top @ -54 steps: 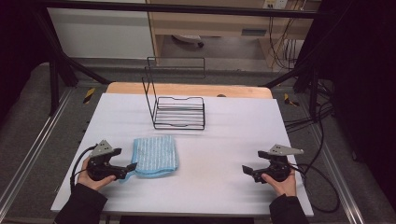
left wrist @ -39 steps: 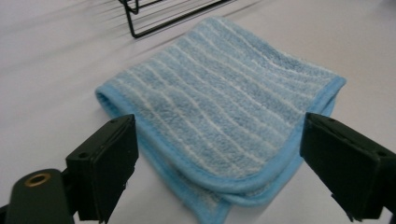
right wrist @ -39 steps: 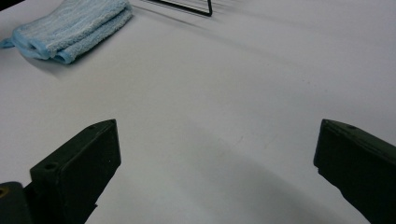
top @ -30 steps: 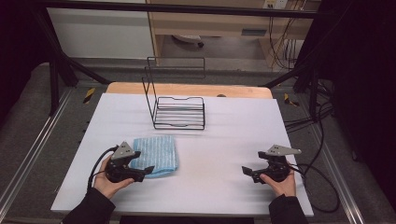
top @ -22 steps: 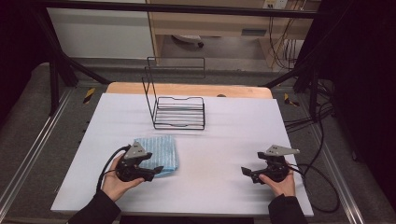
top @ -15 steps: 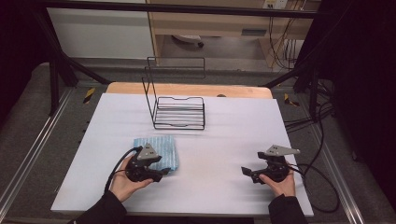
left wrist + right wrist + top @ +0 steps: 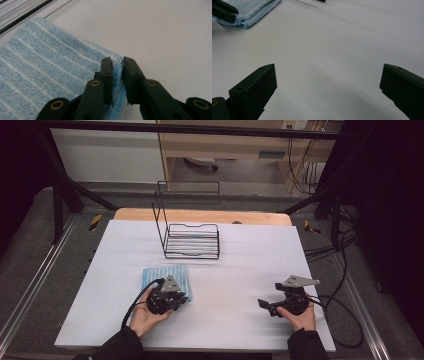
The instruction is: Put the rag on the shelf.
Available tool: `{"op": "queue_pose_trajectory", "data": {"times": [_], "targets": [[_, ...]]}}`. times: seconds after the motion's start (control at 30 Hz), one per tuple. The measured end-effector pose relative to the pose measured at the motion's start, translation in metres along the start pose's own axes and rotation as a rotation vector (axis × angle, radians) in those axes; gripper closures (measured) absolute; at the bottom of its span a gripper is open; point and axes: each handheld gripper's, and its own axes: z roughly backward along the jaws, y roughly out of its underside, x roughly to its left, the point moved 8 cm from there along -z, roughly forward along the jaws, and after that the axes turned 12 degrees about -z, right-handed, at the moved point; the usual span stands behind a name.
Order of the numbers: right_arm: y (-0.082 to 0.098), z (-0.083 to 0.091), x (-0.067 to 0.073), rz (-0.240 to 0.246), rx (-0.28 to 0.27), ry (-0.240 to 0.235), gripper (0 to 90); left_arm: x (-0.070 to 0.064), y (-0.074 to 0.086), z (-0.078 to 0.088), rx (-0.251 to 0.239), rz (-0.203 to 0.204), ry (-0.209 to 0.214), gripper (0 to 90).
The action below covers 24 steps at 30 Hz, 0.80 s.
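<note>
**Left tongs closed on towel edge; right tongs idle and open**

Surface: the desk (image 7: 240,265) carries a white covering over a wooden top, a strip of which shows along the far edge. A black wire rack (image 7: 189,232) stands on the far half, left of centre — this report takes it as the landmark. Room: dark frame bars run around the desk, grey floor lies at both sides, pale cabinetry stands beyond the far edge, and cables hang to the rack's far right.

Task item: a blue striped towel (image 7: 165,277), folded flat, lies on the desk just nearer the person than the rack, slightly to its left and apart from it.

Left tongs (image 7: 175,301): positioned at the towel's near right corner, on the side away from the rack. In the left gripper view the jaws have just been closing and now pinch the towel's folded edge (image 7: 117,82) between them — only a narrow gap remains, filled by fabric.

Right tongs (image 7: 264,306): resting well to the right of the rack and nearer the person, far from the towel. Jaws stand wide apart over bare white surface, holding nothing.
</note>
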Motion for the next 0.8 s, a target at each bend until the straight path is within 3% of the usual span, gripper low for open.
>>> {"op": "queue_pose_trajectory", "data": {"times": [0.17,0.23,0.3,0.37,0.47,0.6,0.63,0.8], "targets": [[0.0,0.0,0.0,0.001,0.0,0.001,1.6,0.003,0.0,0.003,-0.015,0.026,0.0,84.0],[0.0,0.0,0.0,-0.001,0.0,0.002,1.6,0.006,-0.004,0.007,-0.04,0.029,-0.017,84.4],[0.0,0.0,0.0,-0.001,-0.001,0.001,1.7,0.014,-0.012,0.016,-0.092,0.042,-0.066,84.6],[0.0,0.0,0.0,0.0,-0.001,0.002,1.6,0.021,-0.017,0.017,-0.104,0.049,-0.091,84.6],[0.0,0.0,0.0,-0.002,-0.003,0.001,1.6,0.024,-0.019,0.011,-0.093,0.05,-0.097,84.6],[0.0,0.001,0.0,-0.003,-0.003,0.001,1.7,0.02,-0.014,-0.004,-0.041,0.046,-0.062,84.2],[0.0,0.001,0.0,-0.002,-0.002,0.0,1.7,0.016,-0.013,-0.007,-0.038,0.047,-0.033,83.8],[-0.001,0.001,0.0,-0.006,-0.005,-0.003,1.8,0.009,-0.01,-0.012,-0.023,0.041,-0.005,75.4]]}}
